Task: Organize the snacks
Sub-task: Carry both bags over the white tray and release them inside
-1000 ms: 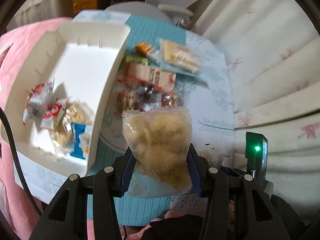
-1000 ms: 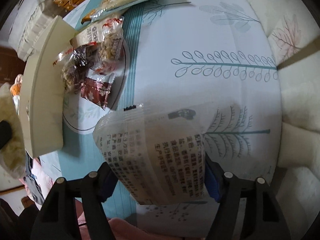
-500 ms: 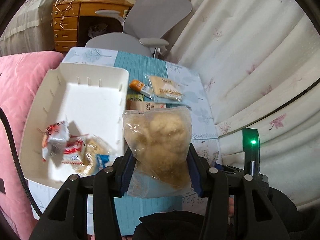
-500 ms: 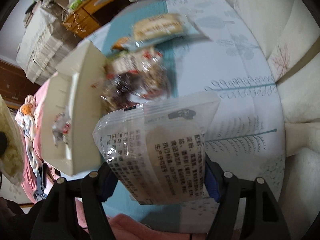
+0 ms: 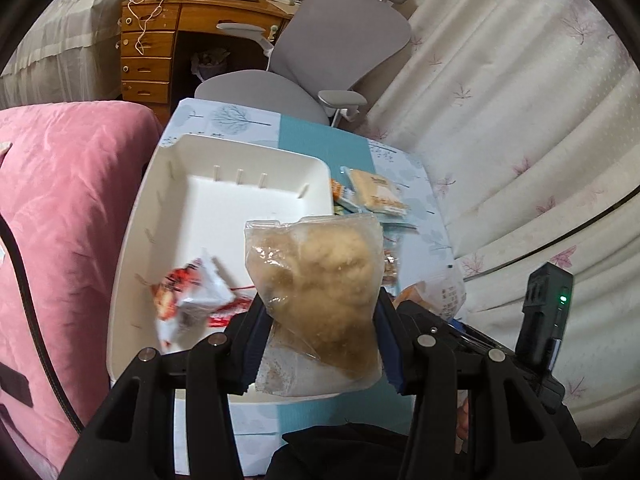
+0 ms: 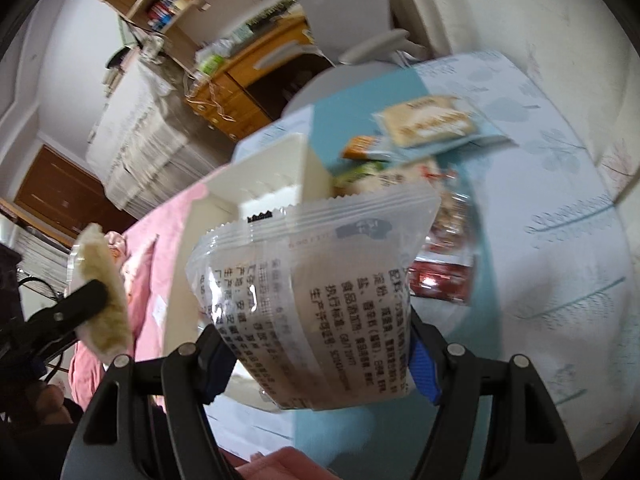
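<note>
My left gripper (image 5: 320, 344) is shut on a clear bag of pale crumbly snack (image 5: 320, 280), held above the near right part of the white bin (image 5: 224, 204). Red and white snack packets (image 5: 188, 296) lie in the bin's near end. My right gripper (image 6: 316, 364) is shut on a clear printed snack packet (image 6: 316, 292), held high above the table to the right of the bin (image 6: 272, 188). The left gripper with its bag (image 6: 100, 300) shows at the left of the right wrist view. Loose snacks (image 6: 424, 128) lie on the tablecloth right of the bin.
A grey office chair (image 5: 320, 48) stands beyond the table's far edge, with a wooden desk (image 5: 160, 40) behind it. A pink cushion (image 5: 68, 208) borders the table on the left. Curtains (image 5: 520, 120) hang close on the right. A dark red packet (image 6: 440, 284) lies near the snack pile.
Both grippers have risen and tilted back with their packets, so the room beyond the table has come into view. The left gripper's bag has moved from over the snack pile to over the bin.
</note>
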Tool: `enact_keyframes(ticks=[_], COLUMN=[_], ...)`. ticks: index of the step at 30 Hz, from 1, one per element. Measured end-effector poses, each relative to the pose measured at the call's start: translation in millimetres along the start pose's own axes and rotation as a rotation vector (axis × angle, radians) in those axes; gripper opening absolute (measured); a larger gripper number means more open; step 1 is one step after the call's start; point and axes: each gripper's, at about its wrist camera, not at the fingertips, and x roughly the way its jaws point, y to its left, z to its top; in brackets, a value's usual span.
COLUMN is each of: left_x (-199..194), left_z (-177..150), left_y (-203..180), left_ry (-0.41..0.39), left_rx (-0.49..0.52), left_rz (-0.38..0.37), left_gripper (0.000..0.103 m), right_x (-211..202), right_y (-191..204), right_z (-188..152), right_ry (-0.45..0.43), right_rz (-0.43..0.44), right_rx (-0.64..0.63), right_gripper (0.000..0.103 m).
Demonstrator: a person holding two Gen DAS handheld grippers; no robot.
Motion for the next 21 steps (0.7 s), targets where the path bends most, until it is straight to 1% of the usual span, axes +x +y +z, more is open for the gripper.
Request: enact_keyframes(ticks=[4, 12, 16, 17, 19, 21], left_x=[-0.1, 4.4, 2.9, 3.2, 4.2, 3.2], left_z=[6.4, 14.5, 16.2, 16.3, 16.4, 16.4], left_y=[24.2, 61.9, 72.2, 74.2, 77.6, 79.2], left_ry=[0.029, 0.091, 0.093, 0.094, 0.094, 0.094], left_rx=[0.022, 0.037, 0.033, 0.031, 0.024, 0.025], left_rz=[-0.004, 0.001, 0.001, 0.009, 0.04, 0.037], left_gripper=[0.048, 0.048, 0.048, 0.048, 0.052, 0.063], right_x=[9.6, 23.4, 23.9, 25.4, 30.7, 36.6], right_y=[32.6, 90.8, 105.0, 106.6, 107.9, 106.0], right_z=[-8.7, -32.3, -40.3, -41.8, -44.5, -48.2], right_ry=[-0.035, -0.088, -0.095, -0.091, -0.063, -0.024], right_rz=[0.032, 0.036, 0.038, 0.038, 0.012, -0.019], right_rx=[-0.042, -0.153, -0.185, -0.185, -0.176, -0.164], right_gripper=[0.072, 0.072, 0.074, 0.077, 0.084, 0.086])
